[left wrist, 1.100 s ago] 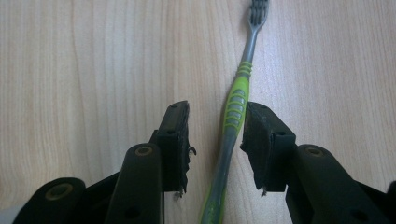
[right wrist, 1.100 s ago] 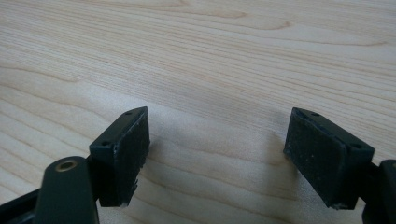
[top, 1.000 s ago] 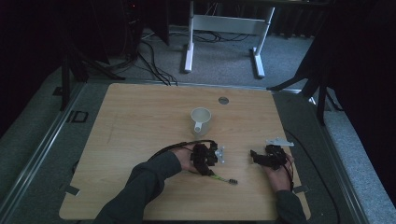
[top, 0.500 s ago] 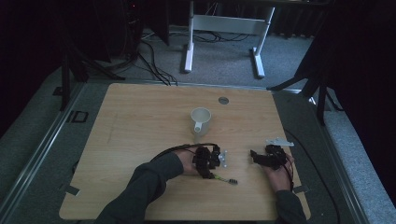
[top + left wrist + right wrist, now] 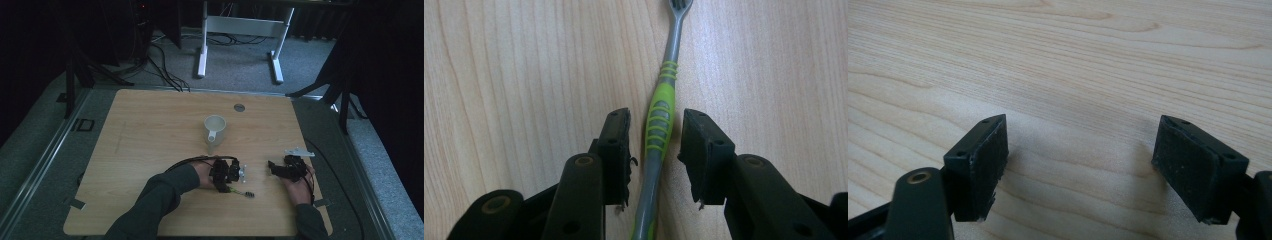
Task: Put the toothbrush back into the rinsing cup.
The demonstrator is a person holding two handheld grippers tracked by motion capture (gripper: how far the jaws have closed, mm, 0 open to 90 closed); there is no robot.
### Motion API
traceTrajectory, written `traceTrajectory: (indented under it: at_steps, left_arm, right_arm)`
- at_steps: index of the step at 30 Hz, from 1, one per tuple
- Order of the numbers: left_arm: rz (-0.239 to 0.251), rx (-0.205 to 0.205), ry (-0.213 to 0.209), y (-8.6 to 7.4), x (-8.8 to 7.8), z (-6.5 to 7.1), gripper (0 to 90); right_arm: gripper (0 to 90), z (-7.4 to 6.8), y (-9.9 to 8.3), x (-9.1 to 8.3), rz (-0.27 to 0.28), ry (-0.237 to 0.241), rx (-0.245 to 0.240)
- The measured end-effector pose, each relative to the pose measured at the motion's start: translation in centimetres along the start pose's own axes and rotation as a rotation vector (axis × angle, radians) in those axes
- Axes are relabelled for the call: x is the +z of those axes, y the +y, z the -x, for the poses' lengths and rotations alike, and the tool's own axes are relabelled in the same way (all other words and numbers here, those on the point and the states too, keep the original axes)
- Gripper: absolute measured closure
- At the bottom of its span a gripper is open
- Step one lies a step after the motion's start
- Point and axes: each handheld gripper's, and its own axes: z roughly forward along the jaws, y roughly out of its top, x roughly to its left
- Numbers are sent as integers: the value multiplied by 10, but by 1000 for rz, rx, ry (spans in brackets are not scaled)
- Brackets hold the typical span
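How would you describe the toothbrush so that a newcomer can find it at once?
Start at the wooden table and find the white cup near its middle. Come toward the near edge to the left hand-held gripper; between its open jaws lies the toothbrush. Its grey handle with a lime-green ribbed grip sets it apart.

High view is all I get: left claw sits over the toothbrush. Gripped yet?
Observer: Not yet. The left claw straddles the toothbrush handle. Its jaws have just been closing, with a gap on each side.
Operator: Handle lined up?
Observer: Roughly. It runs lengthwise between the pads, head pointing away, flat on the table.
Operator: Right claw?
Observer: The right claw is open, with nothing between its jaws and bare wood beneath.
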Motion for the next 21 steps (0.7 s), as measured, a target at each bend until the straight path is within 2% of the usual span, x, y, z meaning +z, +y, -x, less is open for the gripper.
traceTrajectory:
  at_steps: [13, 21]
  left_arm:
    - [-57, 17, 7, 3, 6, 2, 701]
    - [-60, 17, 2, 5, 7, 2, 748]
  right_arm:
    - [217, 0, 0, 0, 0, 0, 1]
    - [217, 0, 0, 0, 0, 0, 0]
